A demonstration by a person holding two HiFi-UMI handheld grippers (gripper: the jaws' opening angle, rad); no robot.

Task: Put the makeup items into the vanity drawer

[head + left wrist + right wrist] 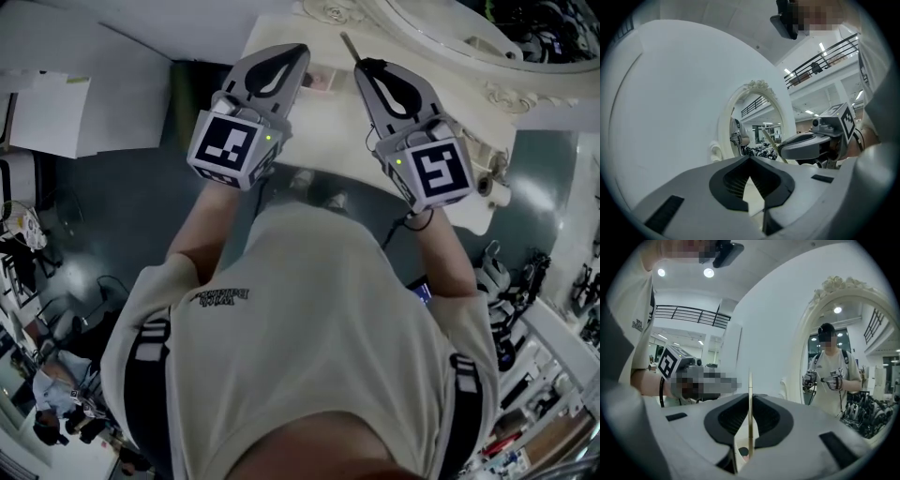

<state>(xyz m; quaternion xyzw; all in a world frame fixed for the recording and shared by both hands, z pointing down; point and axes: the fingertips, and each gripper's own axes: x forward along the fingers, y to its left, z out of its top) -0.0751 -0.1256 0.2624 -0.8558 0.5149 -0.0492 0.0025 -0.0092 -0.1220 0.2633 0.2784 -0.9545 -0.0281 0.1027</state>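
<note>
- While you hold both tools out over the vanity, the thin makeup stick [750,413] sits pinched between the pads of your right gripper [367,67]. Those jaws stand narrow, closed on the stick and nothing else.
- Seen along those jaws, the stick is tan and runs straight up the middle of the gap. Its far end stands clear of the jaw tips.
- From the head view, the stick's free end pokes past the gripper's tip, over the back of the white vanity top [328,141] and toward the mirror.
- No view shows whether that free end touches the top.
- A small pinkish patch [317,81] lies on the vanity between the two grippers' tips; it is too blurred to name.
- Your left gripper [295,54] is held beside the right one, near it but apart. Its jaw tips meet, and nothing sits between its pads.
- Each gripper carries its marker cube at the rear, the left cube [230,145] and the right cube [439,171], both facing up at the head camera.
- The oval mirror has an ornate cream frame [840,284] and stands behind the vanity top. Its glass reflects a person holding both grippers.
- Your cream shirt [309,309] with black straps fills the lower head view, and dark floor [122,206] shows to the left of the vanity.
</note>
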